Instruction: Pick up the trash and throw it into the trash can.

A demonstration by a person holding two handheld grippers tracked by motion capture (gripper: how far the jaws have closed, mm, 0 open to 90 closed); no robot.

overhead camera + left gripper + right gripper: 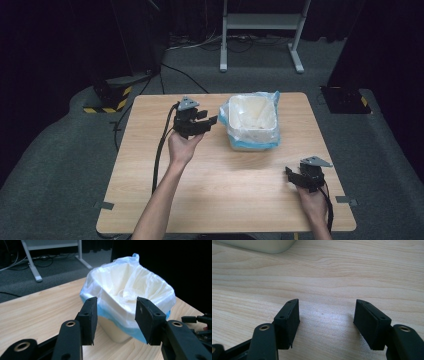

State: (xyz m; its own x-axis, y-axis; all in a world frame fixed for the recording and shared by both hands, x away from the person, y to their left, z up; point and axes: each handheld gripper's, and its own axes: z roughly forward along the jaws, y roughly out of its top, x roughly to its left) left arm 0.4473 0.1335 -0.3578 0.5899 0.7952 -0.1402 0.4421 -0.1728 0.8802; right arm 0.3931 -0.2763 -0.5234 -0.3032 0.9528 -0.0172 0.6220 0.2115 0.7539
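A small white bin (251, 122) lined with a pale blue plastic bag stands on the far half of the wooden table (150, 150). My left gripper (212, 120) hovers just to the left of the bin, jaws pointing at its side. In the left gripper view the bin (125, 292) stands close ahead and the left gripper (116, 317) is open, with nothing between its pads. My right gripper (289, 174) rests low near the table's right front, jaws toward the table's middle. In the right gripper view the right gripper (325, 320) is open over bare wood, the bin's base (262, 245) at the top edge.
A white metal stand (260, 30) and cables lie on the grey floor beyond the table. Black stands with yellow-black tape (107, 97) sit at the far left, another black base (345, 100) at the far right. Tape strips mark the table's front corners.
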